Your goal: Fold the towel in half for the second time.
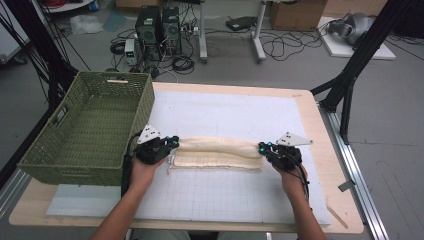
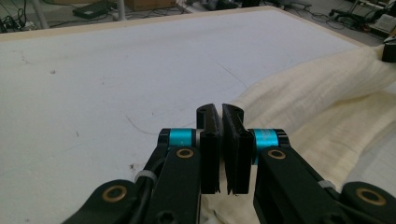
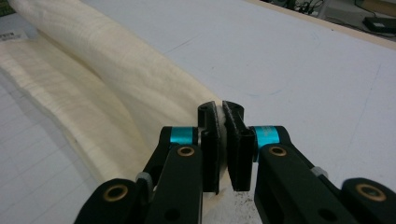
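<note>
Towel [image 1: 217, 152]: one cream cloth, folded into a long strip, lying across the middle of the counter [image 1: 320, 125] on the white gridded mat [image 1: 225, 195], its long side parallel to the near edge. Left claw [image 1: 173, 142] sits at the strip's left end; in the left gripper view [image 2: 220, 140] the jaws are nearly together with only a thin slit between them, and I cannot tell whether cloth is caught in it. Right claw [image 1: 262, 147] is at the right end; in the right gripper view [image 3: 223, 142] its jaws are clamped on a cream fold of the towel. Two claws, one per hand. One green woven basket [image 1: 85, 127] stands at the counter's left edge, overhanging it, near the left claw.
</note>
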Tool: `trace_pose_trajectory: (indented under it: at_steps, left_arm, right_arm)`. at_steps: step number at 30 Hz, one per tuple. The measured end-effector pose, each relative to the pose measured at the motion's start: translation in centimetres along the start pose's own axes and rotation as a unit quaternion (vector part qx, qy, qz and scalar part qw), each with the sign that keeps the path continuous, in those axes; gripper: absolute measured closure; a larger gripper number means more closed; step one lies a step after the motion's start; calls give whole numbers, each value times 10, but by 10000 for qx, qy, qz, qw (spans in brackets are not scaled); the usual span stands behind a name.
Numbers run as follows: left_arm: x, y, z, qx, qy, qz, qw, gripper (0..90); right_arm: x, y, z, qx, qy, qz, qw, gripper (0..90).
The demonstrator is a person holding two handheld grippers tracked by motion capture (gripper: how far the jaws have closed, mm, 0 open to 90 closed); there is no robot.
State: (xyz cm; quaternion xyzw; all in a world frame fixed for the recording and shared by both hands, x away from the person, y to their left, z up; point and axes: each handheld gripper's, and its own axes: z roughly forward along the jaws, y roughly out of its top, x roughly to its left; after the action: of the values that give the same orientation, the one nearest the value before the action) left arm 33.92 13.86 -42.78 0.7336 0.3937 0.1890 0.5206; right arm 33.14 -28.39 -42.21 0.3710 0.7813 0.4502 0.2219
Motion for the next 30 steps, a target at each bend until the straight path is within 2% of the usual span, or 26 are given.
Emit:
trace_pose_trajectory:
  at_steps: [2,5,7,12,17,19,21,22,24,26,28,30]
  left_arm:
    - [-2,-2,-3,-16,-5,27,10000,853]
    - [-6,-7,-6,98,-34,44,9999,853]
    - [-8,-12,-8,156,3,137,9998,852]
    - [-9,-27,-9,275,-1,99,9996,845]
    - [-9,-28,-11,303,11,83,9995,834]
    - [-9,-28,-12,322,50,2,9995,792]
    - [-9,-26,-15,320,165,-130,9993,647]
    - [-10,-23,-18,252,166,-187,9994,602]
    - [-12,-15,-25,-70,127,-251,9996,551]
    - [-14,-7,-31,-318,54,-232,9992,548]
    - [-15,0,-34,-463,-59,-251,9986,547]
    - [-16,5,-35,-606,-84,-235,9979,547]
  right_arm:
    - [2,-2,-3,-5,74,-23,10000,858]
    - [5,-7,-5,56,157,-124,9998,858]
    - [6,-10,-6,87,213,-145,9996,858]
    - [10,-15,-9,100,319,-175,9993,858]
    - [14,-20,-10,223,374,-226,9988,857]
    - [15,-21,-10,250,367,-271,9986,856]
    - [16,-22,-11,300,362,-261,9986,854]
    - [16,-23,-10,304,369,-271,9985,853]
    - [16,-24,-11,325,373,-244,9985,851]
    - [16,-24,-11,294,368,-265,9985,851]
    - [17,-23,-11,294,368,-262,9985,851]
    - [17,-24,-11,328,372,-293,9983,851]
